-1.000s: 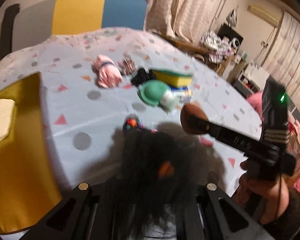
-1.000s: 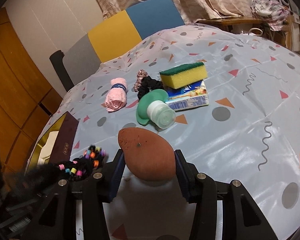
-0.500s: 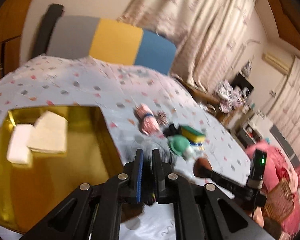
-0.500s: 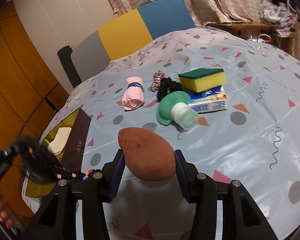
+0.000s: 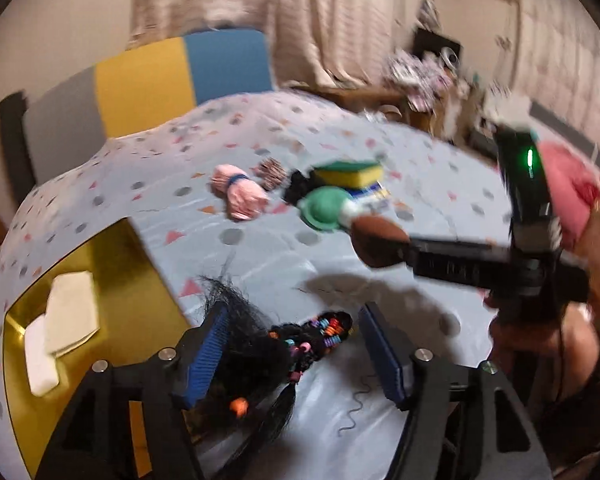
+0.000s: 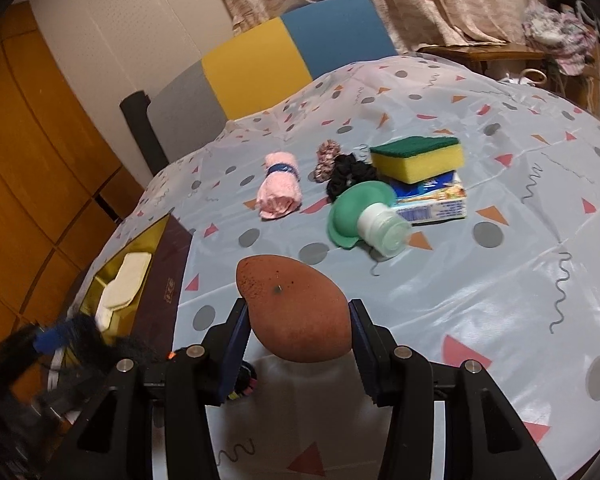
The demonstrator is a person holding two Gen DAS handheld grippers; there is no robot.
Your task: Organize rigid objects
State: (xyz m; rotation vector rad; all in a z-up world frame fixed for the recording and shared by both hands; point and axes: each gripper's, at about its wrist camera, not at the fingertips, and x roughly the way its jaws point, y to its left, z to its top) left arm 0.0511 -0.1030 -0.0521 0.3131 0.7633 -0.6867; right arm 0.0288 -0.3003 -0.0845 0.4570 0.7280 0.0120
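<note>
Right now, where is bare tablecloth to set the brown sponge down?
Bare cloth lies right of the green-and-white bottle and between the pink rolled towel and gold tray. Crowded around the yellow-green scouring sponge.

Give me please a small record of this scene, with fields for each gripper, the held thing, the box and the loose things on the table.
left gripper: open, black hairpiece with beads between its jaws, part draped on one finger
right gripper: shut on brown egg-shaped sponge
gold box: at the table's left edge, holds white pads
table: patterned cloth
loose things: pink towel roll, two scrunchies, yellow-green sponge on a blue carton, green-white bottle on its side
</note>
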